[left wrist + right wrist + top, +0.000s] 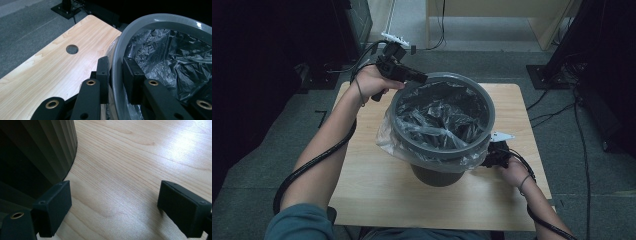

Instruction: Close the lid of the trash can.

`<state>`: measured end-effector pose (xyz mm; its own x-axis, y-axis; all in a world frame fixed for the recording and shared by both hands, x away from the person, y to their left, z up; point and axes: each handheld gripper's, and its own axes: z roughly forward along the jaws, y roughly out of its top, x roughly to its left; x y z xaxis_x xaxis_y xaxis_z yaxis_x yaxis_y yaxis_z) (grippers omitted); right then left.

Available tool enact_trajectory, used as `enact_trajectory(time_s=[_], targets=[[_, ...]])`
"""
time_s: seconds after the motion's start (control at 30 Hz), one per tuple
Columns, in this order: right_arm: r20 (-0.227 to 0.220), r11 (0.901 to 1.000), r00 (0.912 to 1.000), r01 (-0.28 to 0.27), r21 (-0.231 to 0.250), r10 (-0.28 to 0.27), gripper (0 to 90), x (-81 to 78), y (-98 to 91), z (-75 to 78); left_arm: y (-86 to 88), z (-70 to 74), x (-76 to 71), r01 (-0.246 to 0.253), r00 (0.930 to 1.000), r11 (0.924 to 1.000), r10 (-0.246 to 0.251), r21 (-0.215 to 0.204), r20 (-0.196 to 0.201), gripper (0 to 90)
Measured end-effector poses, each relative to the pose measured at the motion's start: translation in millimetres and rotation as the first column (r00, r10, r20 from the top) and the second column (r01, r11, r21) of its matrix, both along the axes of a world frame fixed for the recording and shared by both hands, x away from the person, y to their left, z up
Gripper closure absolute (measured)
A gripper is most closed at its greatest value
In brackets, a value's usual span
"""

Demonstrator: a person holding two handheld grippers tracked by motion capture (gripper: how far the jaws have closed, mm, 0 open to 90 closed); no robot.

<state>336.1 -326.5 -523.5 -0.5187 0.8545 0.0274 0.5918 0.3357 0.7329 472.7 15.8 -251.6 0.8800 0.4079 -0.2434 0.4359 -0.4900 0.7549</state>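
Observation:
A grey plastic bin (pixel 443 78) lined with a black plastic bag (pixel 439 120) stands in the middle of the wooden table (pixel 377 192). The bag's clear edge is folded over the rim and hangs outside. At the bin's far left, my left gripper (pixel 422 78) straddles the rim. In the left gripper view, one pad (pixel 103 72) sits outside the rim (pixel 116 75) and the other pad (pixel 132 77) inside against the bag (pixel 170 57), with my left gripper (pixel 116 61) shut on the rim. My right gripper (pixel 493 154) sits low by the bin's near right side. In the right gripper view my right gripper (pixel 115 195) is open over bare wood, beside the bin's ribbed wall (pixel 50 147).
A round cable hole (pixel 72 49) pierces the table left of the bin. Cables trail from both grippers past the person's forearms. Grey carpet, dark stands and loose cables (pixel 557 95) surround the table. Bare wood lies in front of the bin.

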Motion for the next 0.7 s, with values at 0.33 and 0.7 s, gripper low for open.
enact_trajectory(time_s=[0.33, 0.7], targets=[[0.0, 1.0, 1.0, 0.0, 0.0, 0.0, 11.8, 0.0, 0.0, 0.0, 7.7, 3.0, -4.7, 0.014, 0.9993, 0.9998, -0.014, -0.016, 0.034, 67.4], [-0.001, 1.0, 1.0, 0.0, -0.001, 0.0, 11.8, 0.0, 0.0, 0.1, 14.8, -1.1, -6.6, 0.012, 0.9999, 0.9999, -0.012, -0.001, 0.007, 74.1]])
